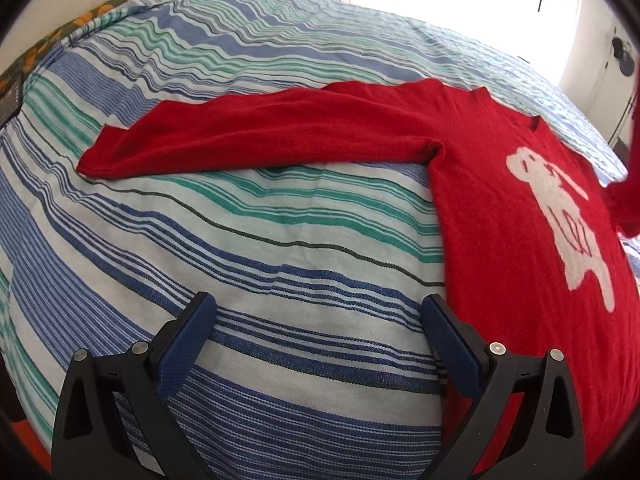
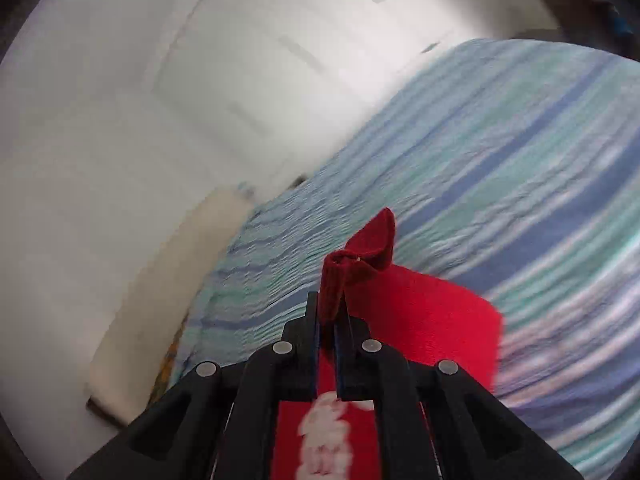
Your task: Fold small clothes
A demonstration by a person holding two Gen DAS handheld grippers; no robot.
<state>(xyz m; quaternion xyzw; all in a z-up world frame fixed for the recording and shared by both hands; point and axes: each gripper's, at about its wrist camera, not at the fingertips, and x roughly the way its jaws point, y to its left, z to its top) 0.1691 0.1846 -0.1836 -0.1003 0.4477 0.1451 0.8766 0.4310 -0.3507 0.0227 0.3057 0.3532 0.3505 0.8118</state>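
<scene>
Here the left gripper (image 1: pixel 316 312) hangs over the striped bedspread (image 1: pixel 248 240) with its blue-padded jaws spread wide and nothing between them; the right-hand pad sits just beside the near side edge of the red sweater (image 1: pixel 500 208), though whether it touches the cloth cannot be told. The sweater lies flat on the bed's right half, front up, a white animal figure (image 1: pixel 560 216) across its chest. Beyond the jaws, one sleeve (image 1: pixel 260 136) stretches out straight toward the left side of the bed, its cuff well short of the left edge. The neckline points toward the bed's far right corner.

The right gripper (image 2: pixel 328 312) has its jaws pinched together on the sweater's other sleeve (image 2: pixel 360 256), whose cuff end sticks up crumpled past the fingertips, lifted off the bed. Red cloth hangs below it, with the blurred white figure beneath the jaws. Past it the bedspread runs to the bed's far edge, with white cupboard doors (image 2: pixel 240 80) behind.
</scene>
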